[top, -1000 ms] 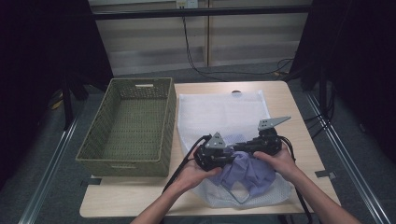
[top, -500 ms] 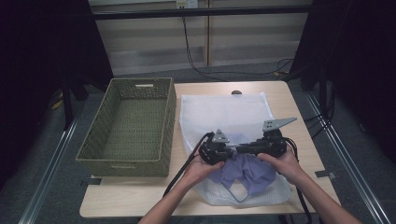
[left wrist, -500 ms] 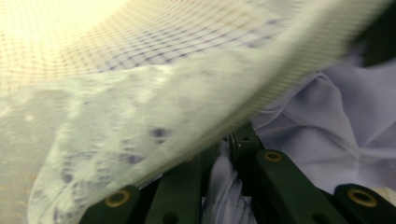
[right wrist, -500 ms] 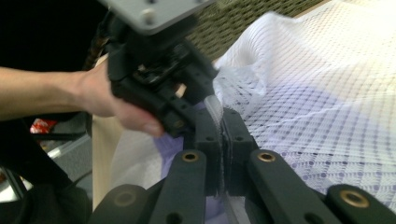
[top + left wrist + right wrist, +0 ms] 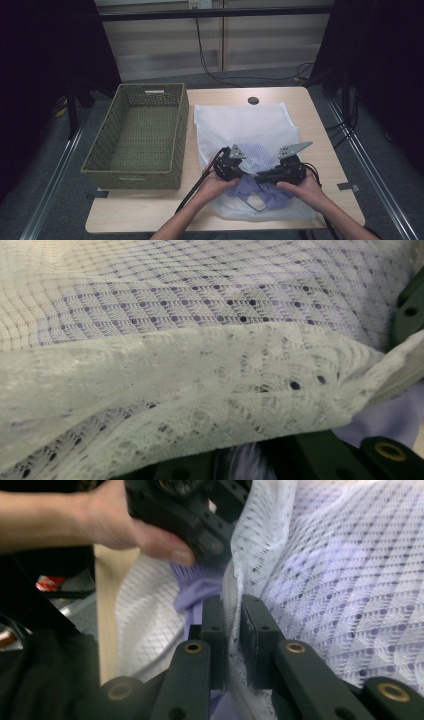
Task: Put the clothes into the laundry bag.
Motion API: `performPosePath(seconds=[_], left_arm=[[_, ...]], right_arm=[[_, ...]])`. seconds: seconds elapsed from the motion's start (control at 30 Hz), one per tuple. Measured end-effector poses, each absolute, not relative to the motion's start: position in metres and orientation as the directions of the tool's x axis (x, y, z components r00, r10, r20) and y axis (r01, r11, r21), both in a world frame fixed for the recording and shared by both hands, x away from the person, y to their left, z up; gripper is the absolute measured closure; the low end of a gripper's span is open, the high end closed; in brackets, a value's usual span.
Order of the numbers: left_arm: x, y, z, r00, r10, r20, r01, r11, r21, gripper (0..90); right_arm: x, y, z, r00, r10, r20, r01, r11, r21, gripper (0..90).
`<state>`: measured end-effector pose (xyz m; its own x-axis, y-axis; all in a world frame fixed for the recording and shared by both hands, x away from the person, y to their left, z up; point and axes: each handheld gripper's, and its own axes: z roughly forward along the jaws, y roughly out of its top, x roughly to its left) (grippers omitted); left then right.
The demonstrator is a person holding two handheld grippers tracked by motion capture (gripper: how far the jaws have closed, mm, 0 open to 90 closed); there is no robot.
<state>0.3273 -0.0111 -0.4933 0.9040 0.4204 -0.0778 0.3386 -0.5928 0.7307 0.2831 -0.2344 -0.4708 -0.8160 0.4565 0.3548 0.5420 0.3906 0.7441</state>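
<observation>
Both grippers, left gripper (image 5: 239, 167) and right gripper (image 5: 231, 630), pinch the mesh bag (image 5: 250, 127).

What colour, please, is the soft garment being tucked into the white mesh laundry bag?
The garment is pale lilac, clearest in the high view.
</observation>
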Motion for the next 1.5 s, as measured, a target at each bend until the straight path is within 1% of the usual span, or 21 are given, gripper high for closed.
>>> performPosePath(seconds=[0.13,0.2,0.27,0.4,0.43,0.47,0.53,0.6,0.67,0.83,0.97,1.07,1.2,1.23,1.33,1.4,1.43,1.5], left_arm=[[0.328,-0.01,-0.493,0.9,0.424,-0.105,0.356,-0.572,0.739,77.5],[0.328,-0.009,-0.491,0.898,0.423,-0.117,0.366,-0.574,0.732,70.7],[0.325,-0.007,-0.487,0.902,0.415,-0.115,0.361,-0.583,0.728,65.8],[0.32,0.001,-0.48,0.903,0.41,-0.125,0.367,-0.587,0.722,53.0],[0.319,0.004,-0.477,0.902,0.411,-0.135,0.373,-0.584,0.721,46.2],[0.316,0.007,-0.475,0.9,0.412,-0.144,0.381,-0.579,0.721,43.5],[0.312,0.011,-0.472,0.904,0.407,-0.132,0.371,-0.591,0.717,42.1],[0.308,0.016,-0.47,0.907,0.396,-0.144,0.369,-0.581,0.726,41.5],[0.304,0.023,-0.466,0.908,0.399,-0.13,0.36,-0.583,0.728,39.0],[0.295,0.044,-0.459,0.904,0.409,-0.125,0.36,-0.57,0.738,38.3],[0.284,0.059,-0.456,0.906,0.404,-0.123,0.348,-0.549,0.76,44.6],[0.278,0.065,-0.457,0.91,0.389,-0.147,0.349,-0.521,0.779,45.2],[0.262,0.06,-0.461,0.933,0.328,-0.146,0.314,-0.55,0.774,48.7],[0.259,0.057,-0.461,0.943,0.3,-0.146,0.298,-0.557,0.775,50.8],[0.25,0.051,-0.46,0.954,0.261,-0.151,0.278,-0.567,0.775,56.2],[0.245,0.049,-0.46,0.957,0.245,-0.154,0.271,-0.575,0.772,58.0],[0.243,0.049,-0.46,0.96,0.235,-0.154,0.265,-0.577,0.773,60.8],[0.24,0.051,-0.457,0.959,0.243,-0.148,0.263,-0.558,0.787,62.3]], right_arm=[[0.285,-0.234,-0.477,-0.812,0.482,0.331,0.541,0.404,0.738,83.0],[0.287,-0.235,-0.48,-0.806,0.492,0.328,0.548,0.411,0.729,83.2],[0.29,-0.236,-0.483,-0.801,0.503,0.326,0.553,0.413,0.723,83.1],[0.292,-0.236,-0.487,-0.791,0.512,0.335,0.568,0.408,0.715,79.3],[0.292,-0.235,-0.487,-0.786,0.521,0.334,0.573,0.409,0.71,78.5],[0.292,-0.235,-0.488,-0.789,0.522,0.324,0.566,0.414,0.713,78.5],[0.293,-0.235,-0.489,-0.785,0.524,0.33,0.573,0.414,0.707,77.4],[0.293,-0.235,-0.489,-0.783,0.526,0.333,0.577,0.412,0.706,76.9],[0.293,-0.234,-0.489,-0.786,0.525,0.325,0.57,0.415,0.709,74.9],[0.293,-0.234,-0.491,-0.786,0.527,0.323,0.57,0.413,0.71,74.2],[0.295,-0.236,-0.493,-0.784,0.522,0.336,0.574,0.404,0.712,77.0],[0.296,-0.237,-0.494,-0.784,0.519,0.342,0.574,0.395,0.717,77.9],[0.295,-0.236,-0.493,-0.787,0.522,0.329,0.567,0.403,0.718,78.5],[0.295,-0.236,-0.493,-0.787,0.524,0.327,0.567,0.405,0.718,78.6],[0.294,-0.235,-0.493,-0.792,0.525,0.312,0.556,0.409,0.724,78.5],[0.294,-0.235,-0.493,-0.794,0.525,0.307,0.552,0.41,0.726,78.4],[0.293,-0.235,-0.493,-0.795,0.525,0.304,0.55,0.412,0.727,78.4],[0.293,-0.236,-0.491,-0.793,0.527,0.305,0.551,0.408,0.728,77.7]])
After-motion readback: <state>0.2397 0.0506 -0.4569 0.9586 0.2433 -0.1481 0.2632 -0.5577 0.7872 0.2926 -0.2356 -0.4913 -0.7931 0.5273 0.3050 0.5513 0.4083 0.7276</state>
